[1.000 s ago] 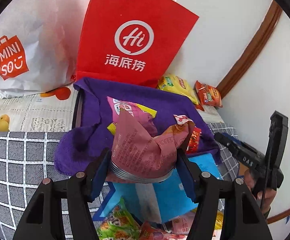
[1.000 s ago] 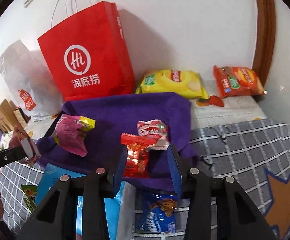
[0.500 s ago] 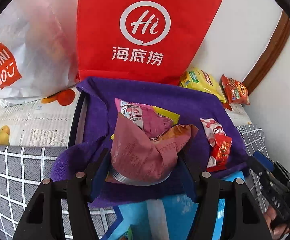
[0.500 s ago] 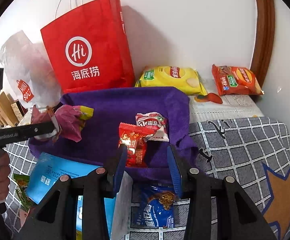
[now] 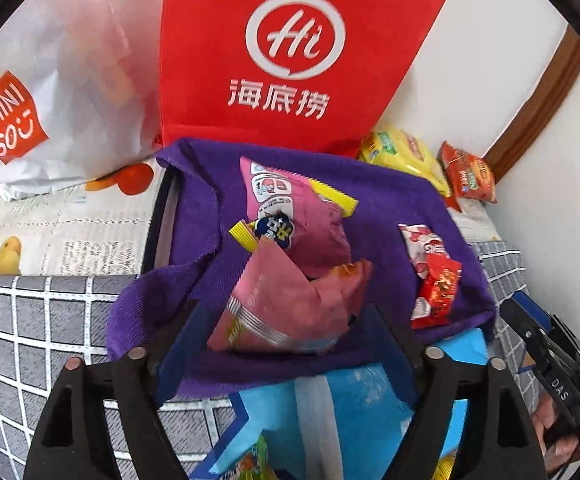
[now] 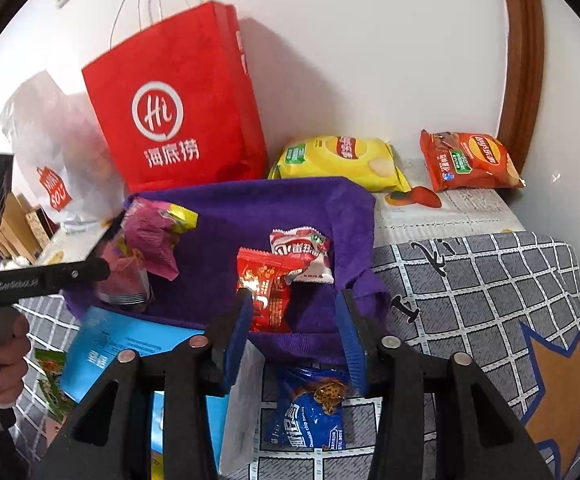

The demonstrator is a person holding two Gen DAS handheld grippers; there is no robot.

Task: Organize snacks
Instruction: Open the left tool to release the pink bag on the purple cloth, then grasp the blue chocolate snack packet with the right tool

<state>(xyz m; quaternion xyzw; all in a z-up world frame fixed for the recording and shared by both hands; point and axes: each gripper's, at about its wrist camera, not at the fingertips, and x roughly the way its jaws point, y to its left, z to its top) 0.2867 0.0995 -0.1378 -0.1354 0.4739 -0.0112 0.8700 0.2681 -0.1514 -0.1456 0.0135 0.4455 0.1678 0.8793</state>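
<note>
Opening up, the left gripper (image 5: pixel 285 344) drops its pink snack packet (image 5: pixel 285 304) onto the purple cloth (image 5: pixel 394 208); right gripper (image 6: pixel 296 320) spreading too, gripping nothing.

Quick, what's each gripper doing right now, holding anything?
Left gripper: jaws opening, letting go of the pink packet, which lies between them.
Right gripper: jaws opening, empty; the red packet lies just ahead.

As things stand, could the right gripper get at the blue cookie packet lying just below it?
Probably yes. The right gripper, jaws opening with nothing gripped, hangs just above the blue cookie packet, which lies uncovered on the grey checked cloth; nothing blocks the way down.
</note>
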